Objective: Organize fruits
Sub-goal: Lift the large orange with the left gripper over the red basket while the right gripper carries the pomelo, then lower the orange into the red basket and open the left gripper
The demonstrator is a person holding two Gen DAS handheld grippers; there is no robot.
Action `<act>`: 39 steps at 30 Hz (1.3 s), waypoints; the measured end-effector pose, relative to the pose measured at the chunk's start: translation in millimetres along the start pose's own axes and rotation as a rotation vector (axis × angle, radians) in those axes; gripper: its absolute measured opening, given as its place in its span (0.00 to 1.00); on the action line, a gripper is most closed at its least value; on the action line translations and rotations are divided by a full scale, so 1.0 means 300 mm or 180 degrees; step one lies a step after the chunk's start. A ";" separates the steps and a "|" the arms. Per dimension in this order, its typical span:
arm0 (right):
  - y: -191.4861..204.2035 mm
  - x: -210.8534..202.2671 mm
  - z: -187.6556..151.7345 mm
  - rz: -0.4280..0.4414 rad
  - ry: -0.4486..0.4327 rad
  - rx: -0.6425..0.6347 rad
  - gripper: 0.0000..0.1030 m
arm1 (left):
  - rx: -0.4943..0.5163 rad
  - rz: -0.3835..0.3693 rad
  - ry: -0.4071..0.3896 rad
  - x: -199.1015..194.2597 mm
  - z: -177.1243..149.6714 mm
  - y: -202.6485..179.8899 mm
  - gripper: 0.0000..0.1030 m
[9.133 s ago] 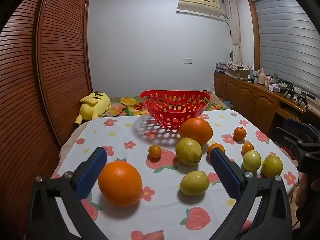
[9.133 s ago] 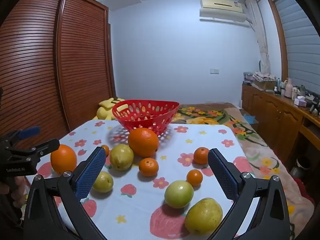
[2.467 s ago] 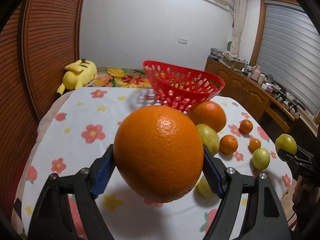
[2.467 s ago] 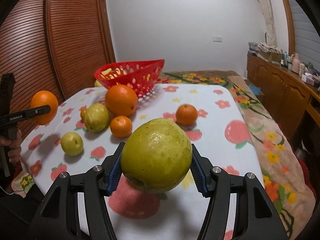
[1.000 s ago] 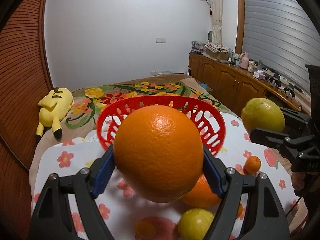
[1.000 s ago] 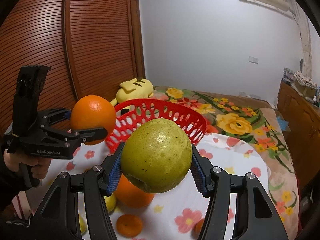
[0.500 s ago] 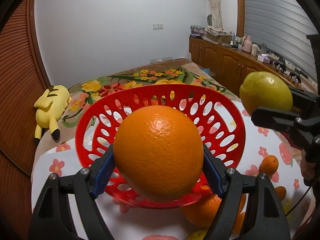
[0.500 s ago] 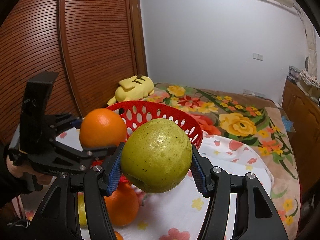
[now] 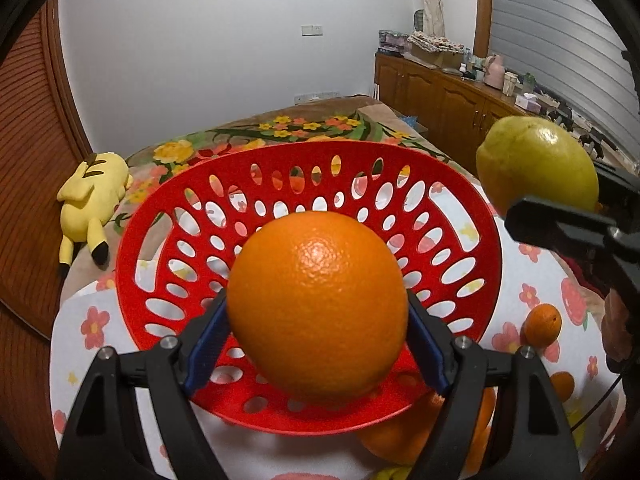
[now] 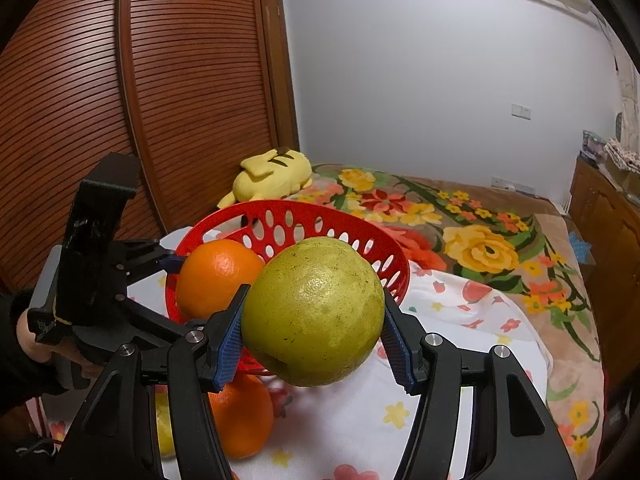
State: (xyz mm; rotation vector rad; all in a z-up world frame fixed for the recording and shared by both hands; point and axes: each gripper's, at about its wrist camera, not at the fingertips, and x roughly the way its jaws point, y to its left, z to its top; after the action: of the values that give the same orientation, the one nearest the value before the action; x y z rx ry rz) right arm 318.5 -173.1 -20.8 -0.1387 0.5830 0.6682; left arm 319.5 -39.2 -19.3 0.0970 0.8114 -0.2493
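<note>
Over the red basket (image 9: 168, 216), the left gripper (image 9: 316, 332) is pinching a firm, heavy-looking orange (image 9: 318, 300) across its widest middle, while the right gripper (image 10: 316, 340) is clamping a rigid, smooth-skinned yellow-green fruit (image 10: 314, 312) likewise.

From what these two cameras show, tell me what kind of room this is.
Most likely a bedroom at home. A bed with a flowered blanket and a yellow plush toy lies behind the table, slatted wooden wardrobe doors stand along one wall, and a low wooden cabinet holds household clutter.

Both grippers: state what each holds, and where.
Left gripper: large orange, gripped at its sides. Right gripper: yellow-green fruit, gripped at its sides.
</note>
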 end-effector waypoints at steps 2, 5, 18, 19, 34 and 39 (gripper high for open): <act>-0.001 0.001 0.000 0.0003 0.0001 -0.0001 0.60 | -0.0031 -0.0018 0.0012 0.003 0.005 0.008 0.78; -0.001 0.002 0.000 0.0002 0.0004 0.0005 0.60 | -0.0136 -0.0082 0.0045 0.008 0.010 0.024 0.78; -0.004 0.008 -0.006 0.0026 0.0008 0.0011 0.60 | -0.0217 -0.0203 0.0171 0.038 0.020 0.018 0.80; -0.004 0.009 -0.006 0.0024 0.0009 0.0010 0.60 | -0.0210 -0.0186 0.0023 0.013 0.030 0.019 0.85; 0.013 0.045 0.010 0.0081 0.0048 -0.0034 0.60 | -0.0168 0.0048 -0.0406 -0.146 0.043 0.074 0.91; 0.032 0.119 0.021 0.0144 0.0217 -0.0094 0.60 | -0.0223 0.0039 -0.0399 -0.158 0.006 0.105 0.91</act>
State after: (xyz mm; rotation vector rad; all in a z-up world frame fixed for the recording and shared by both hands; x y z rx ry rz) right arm 338.0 -144.2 -34.5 -0.1769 0.6436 0.7183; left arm 297.4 -0.5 16.1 0.0204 0.6940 -0.2131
